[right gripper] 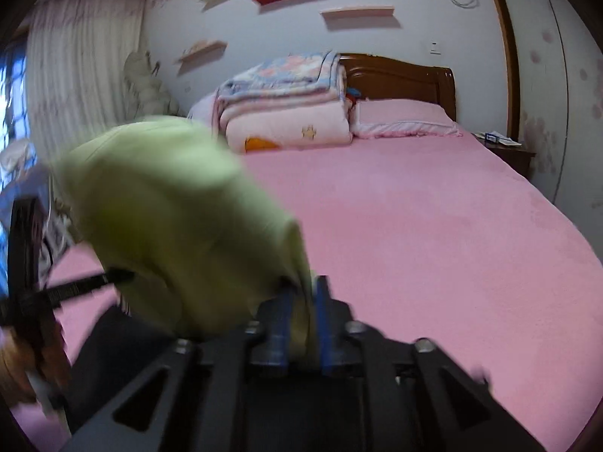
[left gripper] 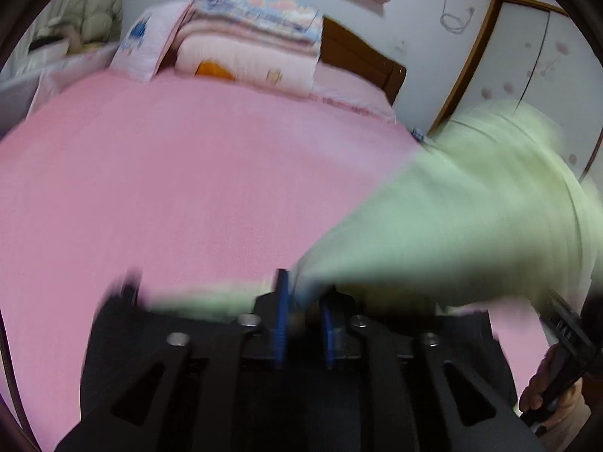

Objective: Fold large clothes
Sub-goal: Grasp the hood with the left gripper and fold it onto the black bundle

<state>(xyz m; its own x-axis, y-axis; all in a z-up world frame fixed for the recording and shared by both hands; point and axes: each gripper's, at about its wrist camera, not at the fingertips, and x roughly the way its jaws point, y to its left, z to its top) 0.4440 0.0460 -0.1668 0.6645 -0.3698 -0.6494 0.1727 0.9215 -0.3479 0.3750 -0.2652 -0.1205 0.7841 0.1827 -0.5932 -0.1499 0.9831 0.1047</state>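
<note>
A pale green garment [left gripper: 471,207] hangs blurred above the pink bed [left gripper: 169,188]. It is stretched from my left gripper [left gripper: 303,293] up towards the right. One edge of the cloth runs in between the blue pads, and the gripper is shut on it. In the right wrist view the same garment [right gripper: 169,218] bulges to the left over the bed [right gripper: 433,245]. A fold of it is pinched between the pads of my right gripper [right gripper: 304,293], which is shut on it. A hand [left gripper: 539,388] holding the other tool shows at the lower right of the left wrist view.
Folded quilts [right gripper: 286,105] are stacked at the head of the bed beside a pink pillow [right gripper: 403,120] and the wooden headboard [right gripper: 399,75]. A nightstand [right gripper: 508,150] stands at the bed's right side. Curtains [right gripper: 83,75] hang at the left, and shelves are on the wall.
</note>
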